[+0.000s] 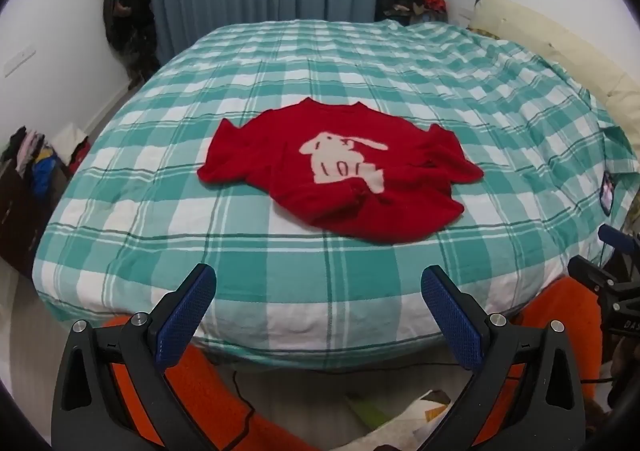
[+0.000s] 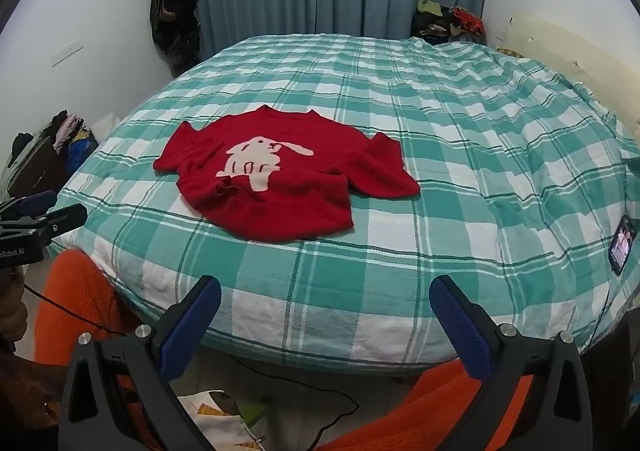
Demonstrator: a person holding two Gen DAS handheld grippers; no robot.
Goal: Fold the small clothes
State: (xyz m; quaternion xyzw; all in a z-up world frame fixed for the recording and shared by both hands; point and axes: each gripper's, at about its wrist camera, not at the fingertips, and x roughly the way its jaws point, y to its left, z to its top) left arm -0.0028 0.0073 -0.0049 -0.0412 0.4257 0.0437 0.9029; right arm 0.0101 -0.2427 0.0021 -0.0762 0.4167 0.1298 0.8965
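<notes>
A small red sweater (image 1: 340, 179) with a pale rabbit on its front lies spread out on the green-and-white checked bed cover (image 1: 280, 271), its neck towards the far side and both sleeves out. It also shows in the right wrist view as the sweater (image 2: 280, 179), with its hem rumpled. My left gripper (image 1: 318, 291) hangs open over the bed's near edge, well short of the sweater, with nothing between its blue pads. My right gripper (image 2: 324, 299) is open too, over the same edge and to the right of the sweater.
A phone (image 2: 622, 247) lies on the bed's right side. Piles of clothes (image 1: 412, 3) sit at the far right corner, and more clothes (image 1: 32, 163) lie on the floor at left. Orange fleece trouser legs (image 2: 76, 299) stand against the bed. A cable (image 2: 312, 383) runs across the floor.
</notes>
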